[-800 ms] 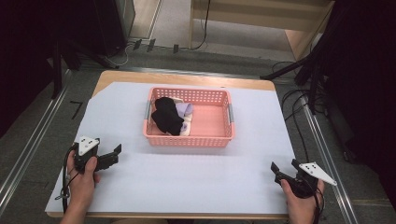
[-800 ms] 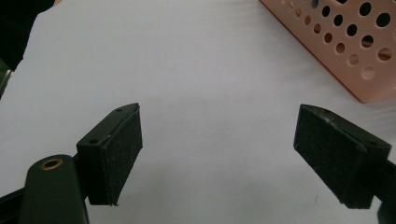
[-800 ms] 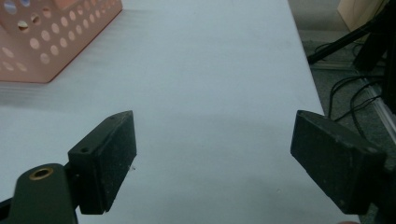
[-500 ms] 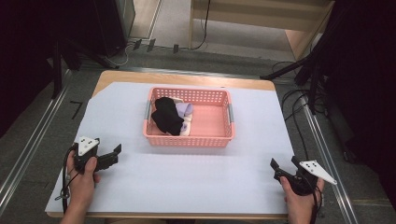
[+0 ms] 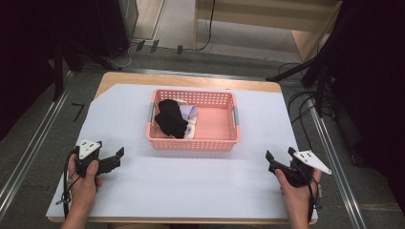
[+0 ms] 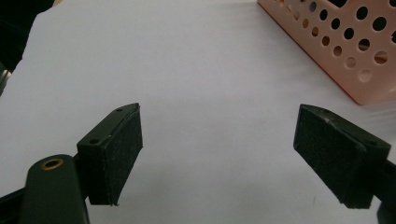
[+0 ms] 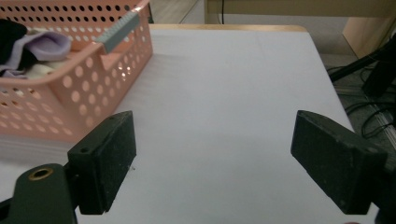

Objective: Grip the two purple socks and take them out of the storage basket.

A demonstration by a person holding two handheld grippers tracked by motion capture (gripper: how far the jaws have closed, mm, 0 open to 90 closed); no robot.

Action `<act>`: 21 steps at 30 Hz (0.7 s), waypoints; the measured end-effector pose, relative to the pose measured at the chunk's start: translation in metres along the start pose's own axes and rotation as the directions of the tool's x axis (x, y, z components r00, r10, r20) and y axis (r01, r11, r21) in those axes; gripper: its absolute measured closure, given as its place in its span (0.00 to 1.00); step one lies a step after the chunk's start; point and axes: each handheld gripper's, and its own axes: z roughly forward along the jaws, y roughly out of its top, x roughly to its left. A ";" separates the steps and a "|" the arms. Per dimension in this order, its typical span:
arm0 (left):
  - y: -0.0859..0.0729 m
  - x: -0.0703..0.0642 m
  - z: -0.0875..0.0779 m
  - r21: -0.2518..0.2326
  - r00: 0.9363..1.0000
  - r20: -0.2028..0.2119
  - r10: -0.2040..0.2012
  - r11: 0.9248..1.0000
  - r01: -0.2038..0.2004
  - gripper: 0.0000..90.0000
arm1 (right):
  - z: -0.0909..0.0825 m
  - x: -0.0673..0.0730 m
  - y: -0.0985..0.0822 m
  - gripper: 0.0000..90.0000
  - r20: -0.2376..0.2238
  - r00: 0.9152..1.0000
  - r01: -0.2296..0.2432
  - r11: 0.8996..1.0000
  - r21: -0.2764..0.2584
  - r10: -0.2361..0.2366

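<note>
Near the table's front-left corner, left gripper held in a hand, jaws wide apart, nothing between them. Near the front-right corner, right gripper likewise gaping and empty. Farther back, toward the middle of the white sheet, a pink basket holding a black cloth and a lilac cloth at its left end.
</note>
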 end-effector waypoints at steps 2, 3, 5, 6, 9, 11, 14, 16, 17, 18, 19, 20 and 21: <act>0.000 0.000 0.000 -0.004 1.000 0.001 -0.003 1.000 0.003 0.18 | 0.004 0.006 0.005 0.16 -0.010 1.000 0.005 1.000 -0.006 -0.005; 0.000 0.000 0.000 -0.004 1.000 0.001 -0.003 1.000 0.003 0.18 | 0.004 0.006 0.005 0.16 -0.010 1.000 0.005 1.000 -0.006 -0.005; 0.000 0.001 -0.001 -0.001 1.000 0.002 -0.003 1.000 0.003 0.18 | 0.008 0.012 0.012 0.16 -0.020 1.000 0.006 1.000 -0.006 -0.006; 0.000 0.001 -0.001 0.000 1.000 0.002 -0.003 1.000 0.003 0.18 | 0.009 0.014 0.014 0.16 -0.023 1.000 0.010 1.000 -0.006 -0.010; 0.000 0.001 -0.001 -0.008 1.000 0.002 -0.007 1.000 0.007 0.18 | 0.015 0.019 0.021 0.16 -0.034 0.999 0.012 1.000 -0.003 -0.012; 0.000 0.001 -0.001 -0.006 1.000 0.005 -0.007 1.000 0.007 0.18 | 0.020 0.020 0.026 0.16 -0.040 0.999 0.003 1.000 -0.002 -0.003; 0.000 0.001 -0.001 -0.004 1.000 0.002 -0.004 1.000 0.004 0.18 | 0.028 0.024 0.032 0.16 -0.050 0.999 -0.007 1.000 -0.002 0.007; 0.000 0.001 -0.001 -0.002 1.000 0.004 -0.003 1.000 0.003 0.18 | 0.032 0.028 0.036 0.16 -0.051 0.999 -0.018 1.000 0.009 0.018; 0.000 0.001 -0.001 -0.001 1.000 0.002 -0.003 1.000 0.003 0.18 | 0.036 0.032 0.041 0.16 -0.062 0.998 -0.014 1.000 0.007 0.014; 0.000 0.001 -0.001 -0.001 1.000 0.002 -0.003 1.000 0.003 0.18 | 0.036 0.032 0.041 0.16 -0.062 0.998 -0.014 1.000 0.007 0.014; 0.000 0.001 -0.001 -0.003 1.000 0.002 -0.004 1.000 0.004 0.18 | 0.038 0.034 0.043 0.16 -0.066 0.998 -0.005 1.000 0.007 0.005; 0.000 0.001 -0.001 -0.003 1.000 0.003 -0.003 1.000 0.003 0.18 | 0.040 0.036 0.045 0.16 -0.066 0.998 -0.004 1.000 0.011 0.004; 0.000 0.001 -0.001 -0.005 1.000 0.002 -0.004 1.000 0.004 0.18 | 0.043 0.038 0.047 0.16 -0.066 0.998 -0.001 1.000 0.014 0.002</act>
